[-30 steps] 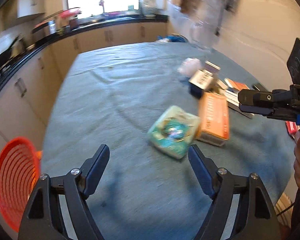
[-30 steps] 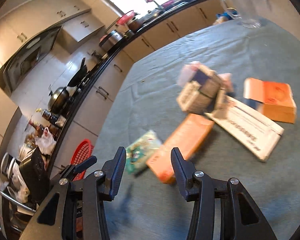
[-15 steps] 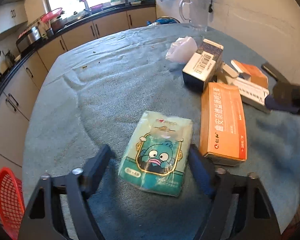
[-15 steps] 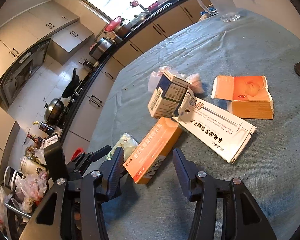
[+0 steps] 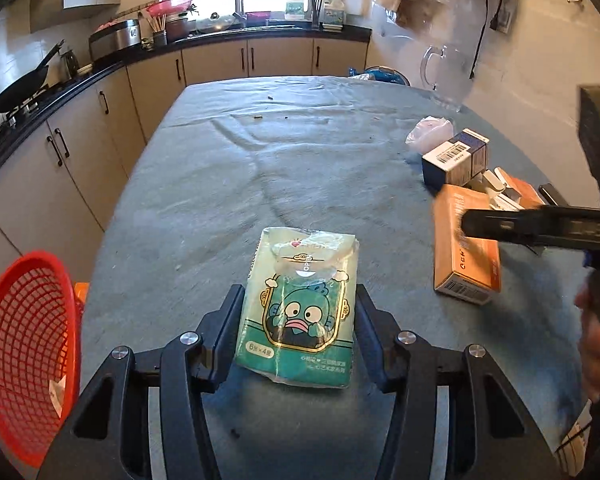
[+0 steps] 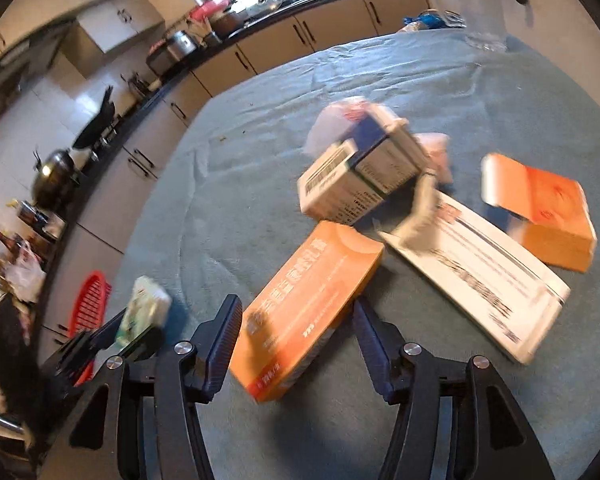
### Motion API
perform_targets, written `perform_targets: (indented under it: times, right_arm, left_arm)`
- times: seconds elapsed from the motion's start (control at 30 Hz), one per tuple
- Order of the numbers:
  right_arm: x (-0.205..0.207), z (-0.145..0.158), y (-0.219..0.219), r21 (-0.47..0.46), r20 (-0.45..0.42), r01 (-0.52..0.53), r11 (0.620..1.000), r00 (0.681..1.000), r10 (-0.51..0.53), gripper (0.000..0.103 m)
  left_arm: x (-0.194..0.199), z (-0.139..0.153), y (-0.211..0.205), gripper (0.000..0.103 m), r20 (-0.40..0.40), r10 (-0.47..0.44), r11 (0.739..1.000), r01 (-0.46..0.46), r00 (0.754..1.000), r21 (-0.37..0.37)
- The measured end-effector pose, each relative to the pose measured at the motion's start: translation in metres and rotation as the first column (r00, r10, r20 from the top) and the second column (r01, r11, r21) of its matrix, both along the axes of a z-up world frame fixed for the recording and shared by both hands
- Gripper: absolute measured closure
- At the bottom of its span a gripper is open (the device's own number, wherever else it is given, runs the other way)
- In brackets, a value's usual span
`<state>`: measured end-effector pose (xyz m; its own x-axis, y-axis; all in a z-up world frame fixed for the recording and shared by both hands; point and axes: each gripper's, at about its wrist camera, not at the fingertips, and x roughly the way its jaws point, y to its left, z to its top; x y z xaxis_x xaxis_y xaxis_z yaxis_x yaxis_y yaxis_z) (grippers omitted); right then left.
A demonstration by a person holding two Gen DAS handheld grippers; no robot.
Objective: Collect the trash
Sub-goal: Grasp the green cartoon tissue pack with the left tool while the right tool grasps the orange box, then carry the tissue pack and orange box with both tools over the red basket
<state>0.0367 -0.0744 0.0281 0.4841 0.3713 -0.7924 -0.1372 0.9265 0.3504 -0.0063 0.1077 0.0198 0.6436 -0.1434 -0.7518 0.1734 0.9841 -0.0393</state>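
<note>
The left hand-held gripper [image 5: 298, 334] is held low over the table [image 5: 228, 184], which is covered with a grey-blue cloth. Its jaws are spread apart on either side of a green tissue pack [image 5: 300, 308] printed with a cartoon fish; the pack lies flat on the cloth between the fingers, and whether the pads touch its sides cannot be told. A red mesh basket [image 5: 24, 356] is seen off the table's left edge, below the level of the cloth.

The right hand-held gripper [image 6: 296, 340] is likewise spread open, with the near end of a long orange box [image 6: 308, 312] lying between its fingers; no clamping is visible. Behind that box, a white and blue carton [image 6: 360, 176] is tilted against a flat white box [image 6: 480, 276], and a second orange box [image 6: 540, 212] with an open flap is placed to the right of these. A pink plastic bag [image 5: 428, 132] is seen just behind the carton. The right-wrist view is blurred.
</note>
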Motion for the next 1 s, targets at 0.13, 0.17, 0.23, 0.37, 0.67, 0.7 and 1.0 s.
perform_targets:
  times: [0.13, 0.17, 0.23, 0.37, 0.67, 0.7, 1.0]
  right_arm:
    - [0.013, 0.003, 0.042, -0.136, 0.042, -0.101, 0.986, 0.993, 0.107, 0.041]
    - [0.015, 0.001, 0.051, -0.167, 0.033, -0.134, 0.977, 0.989, 0.141, 0.041]
    - [0.011, 0.002, 0.062, -0.192, 0.036, -0.183, 0.964, 0.981, 0.193, 0.041]
    - [-0.001, 0.000, 0.058, -0.245, 0.055, -0.198, 0.949, 0.974, 0.218, 0.041]
    - [-0.035, 0.005, 0.019, -0.135, 0.110, -0.153, 0.979, 0.980, 0.168, 0.052]
    - [-0.039, 0.009, 0.015, -0.113, 0.125, -0.150, 0.982, 0.979, 0.164, 0.052]
    - [-0.055, 0.023, -0.002, -0.026, 0.166, -0.140, 0.990, 0.976, 0.143, 0.051]
  left_arm:
    - [-0.008, 0.002, 0.012, 0.051, 0.006, 0.008, 1.000, -0.008, 1.000, -0.026]
    - [-0.008, 0.001, 0.015, 0.051, 0.004, 0.011, 0.999, -0.011, 1.000, -0.034]
    - [-0.010, 0.001, 0.020, 0.051, 0.001, 0.014, 0.999, -0.014, 1.000, -0.046]
    - [-0.011, 0.000, 0.021, 0.051, -0.006, 0.009, 0.998, -0.009, 1.000, -0.055]
    - [-0.016, 0.005, 0.010, 0.052, 0.029, 0.007, 1.000, -0.006, 1.000, -0.026]
    - [-0.018, 0.006, 0.008, 0.052, 0.033, 0.004, 1.000, -0.003, 0.999, -0.025]
    - [-0.027, 0.017, -0.002, 0.052, 0.057, 0.004, 1.000, -0.003, 0.998, -0.024]
